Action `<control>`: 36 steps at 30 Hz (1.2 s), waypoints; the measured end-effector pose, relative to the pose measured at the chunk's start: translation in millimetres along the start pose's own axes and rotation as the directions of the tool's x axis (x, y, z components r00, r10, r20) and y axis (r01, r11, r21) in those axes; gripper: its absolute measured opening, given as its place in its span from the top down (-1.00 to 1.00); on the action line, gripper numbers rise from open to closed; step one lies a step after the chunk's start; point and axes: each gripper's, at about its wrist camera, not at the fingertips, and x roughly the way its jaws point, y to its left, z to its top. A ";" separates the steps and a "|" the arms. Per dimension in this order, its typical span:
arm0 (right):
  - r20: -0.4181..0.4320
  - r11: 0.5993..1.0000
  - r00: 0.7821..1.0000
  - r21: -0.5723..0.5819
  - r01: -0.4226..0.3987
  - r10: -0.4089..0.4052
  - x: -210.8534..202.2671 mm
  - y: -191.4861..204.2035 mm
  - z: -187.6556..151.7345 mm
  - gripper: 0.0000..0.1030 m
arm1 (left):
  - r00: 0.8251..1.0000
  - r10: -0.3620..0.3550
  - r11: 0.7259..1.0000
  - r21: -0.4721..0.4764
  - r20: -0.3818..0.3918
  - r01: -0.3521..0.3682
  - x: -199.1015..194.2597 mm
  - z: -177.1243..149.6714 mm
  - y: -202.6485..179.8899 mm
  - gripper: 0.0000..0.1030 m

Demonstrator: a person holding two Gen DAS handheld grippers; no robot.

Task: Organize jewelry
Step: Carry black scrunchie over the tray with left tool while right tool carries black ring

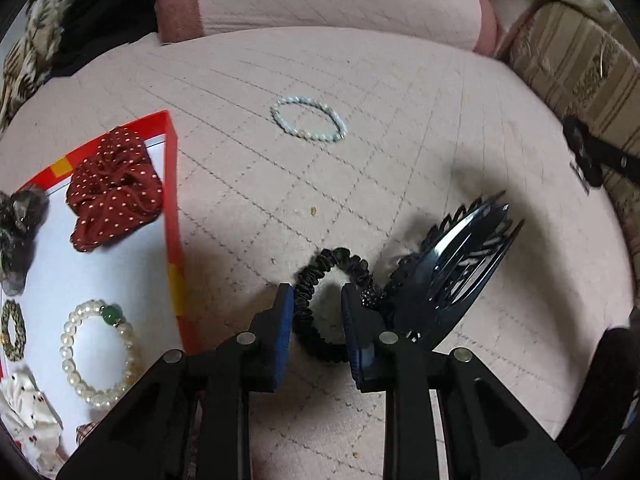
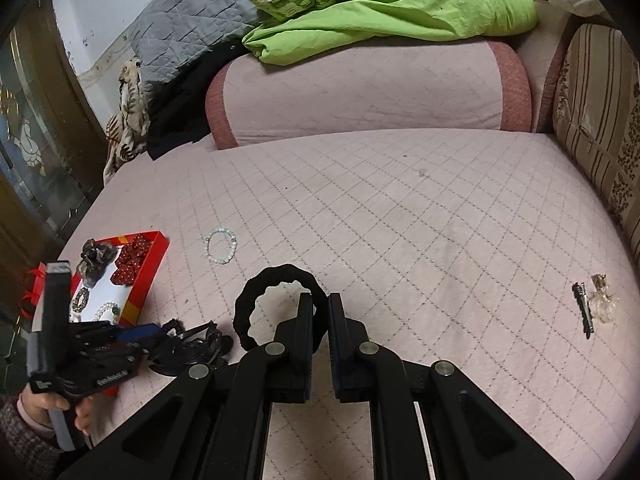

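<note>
**Black hair ties in play beside the red tray**

The red tray (image 1: 175,216) is taken as landmark. Inside it are seen a red dotted scrunchie (image 1: 114,188), a pearl bracelet with a green bead (image 1: 98,354), a grey scrunchie (image 1: 18,232) and a small gold-and-dark ring (image 1: 12,330).

Just beside the tray's outer wall, the left gripper (image 1: 316,312) is held with its jaws parted around one side of a thin black scrunchie (image 1: 320,280) that lies on the pink quilt (image 1: 400,92); the pads are not seen pressing on it. A black hair comb clip (image 1: 452,264) touches this scrunchie on the side away from the tray.

The right gripper (image 2: 320,308) is clamped on a thick black hair tie (image 2: 256,300), carried further from the tray. A pale bead bracelet (image 1: 308,120) lies loose beyond the tray's far corner.

Risks judged: the comb's teeth could snag the thin scrunchie and be dragged along when it is lifted; a shallow pinch could let the elastic slip out; the carried tie could drop short of the tray.
</note>
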 end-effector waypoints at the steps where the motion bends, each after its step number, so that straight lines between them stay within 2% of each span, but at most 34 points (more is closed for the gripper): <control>1: -0.001 1.000 1.000 0.002 -0.004 0.004 1.2 0.2 0.5 0.84 | 1.000 0.007 1.000 0.011 0.000 -0.007 1.8 0.2 -1.1 0.55; 4: -0.005 1.000 1.000 -0.005 -0.014 0.014 5.1 4.6 0.3 0.84 | 1.000 0.005 1.000 0.020 0.003 -0.006 5.2 1.9 -1.6 0.55; 5: -0.006 1.000 1.000 -0.009 -0.016 0.016 6.1 6.7 -0.3 0.84 | 1.000 0.002 1.000 0.017 0.001 -0.002 6.1 2.6 -1.8 0.67; 6: -0.005 1.000 1.000 -0.011 -0.017 0.017 6.5 9.1 -0.9 0.84 | 1.000 -0.005 1.000 0.011 0.004 0.005 6.8 3.4 -2.3 0.91; 10: 0.000 1.000 1.000 -0.027 -0.015 0.015 5.9 17.2 -0.5 0.84 | 1.000 -0.007 1.000 -0.015 0.030 0.008 -0.1 2.7 -4.7 0.91; 13: 0.008 0.999 1.000 -0.047 -0.010 0.010 2.5 24.2 1.0 0.84 | 0.996 -0.029 0.998 -0.048 0.084 0.034 -24.0 2.3 -2.2 0.91; 18: 0.026 0.997 0.999 -0.068 -0.032 0.034 -7.7 42.0 4.8 0.84 | 0.980 -0.070 0.990 -0.109 0.184 0.091 -80.4 0.8 16.9 0.91; 23: 0.025 0.990 0.995 -0.103 -0.099 0.102 -12.1 77.3 10.8 0.84 | 0.968 -0.059 0.975 -0.193 0.245 0.108 -127.1 -4.3 59.6 0.91; 26: 0.004 0.979 0.988 -0.133 -0.151 0.153 -7.7 108.2 14.2 0.84 | 0.970 0.011 0.969 -0.243 0.242 0.049 -137.4 -12.4 88.1 0.91; 30: -0.053 0.957 0.974 -0.185 -0.225 0.219 8.5 158.4 13.0 0.84 | 0.978 0.049 0.949 -0.314 0.200 0.016 -129.5 -23.3 131.3 0.91; 36: -0.153 0.930 0.960 -0.252 -0.268 0.235 51.5 223.5 -1.5 0.84 | 0.985 0.069 0.908 -0.419 0.158 0.003 -103.6 -29.6 193.1 0.91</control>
